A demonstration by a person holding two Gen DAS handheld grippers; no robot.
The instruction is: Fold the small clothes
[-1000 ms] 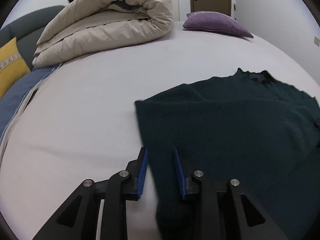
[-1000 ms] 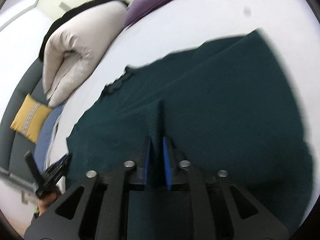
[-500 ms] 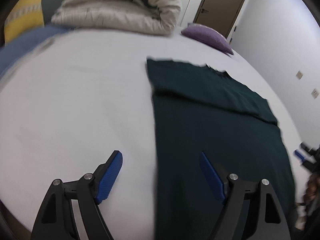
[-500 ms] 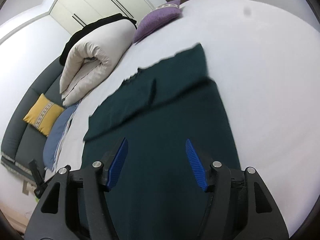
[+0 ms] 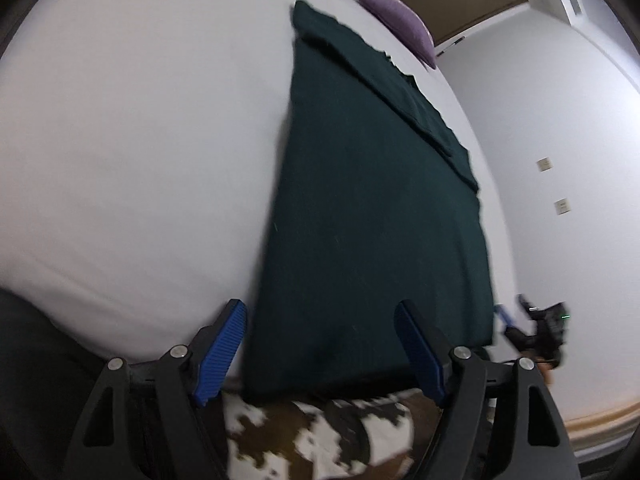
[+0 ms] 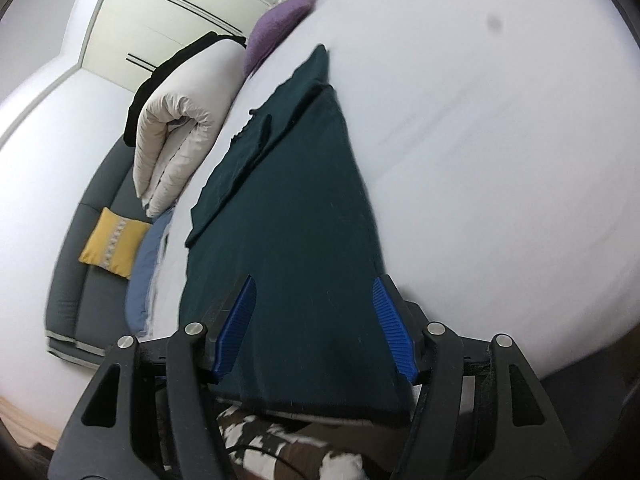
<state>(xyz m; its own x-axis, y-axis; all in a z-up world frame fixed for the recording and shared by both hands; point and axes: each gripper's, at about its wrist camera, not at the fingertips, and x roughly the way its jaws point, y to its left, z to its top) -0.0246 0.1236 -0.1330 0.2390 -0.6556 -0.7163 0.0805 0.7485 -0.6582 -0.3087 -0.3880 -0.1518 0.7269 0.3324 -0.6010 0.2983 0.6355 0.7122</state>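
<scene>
- Your left gripper (image 5: pixel 320 350) has its jaws spread wide but closing a little; the near hem of the sweater (image 5: pixel 372 208) shows between them, with neither pad pressing on it.
- Your right gripper (image 6: pixel 316 328) has its jaws apart and holds nothing; the sweater shows between the pads.
- The dark green sweater lies flat on the white bed (image 5: pixel 132 132), sleeves folded across its far end.
- Beyond it sit a purple pillow (image 6: pixel 276 24) and a rolled duvet (image 6: pixel 180 132).
- A sofa (image 6: pixel 72 276) with a yellow cushion (image 6: pixel 110 242) stands beside the bed.
</scene>
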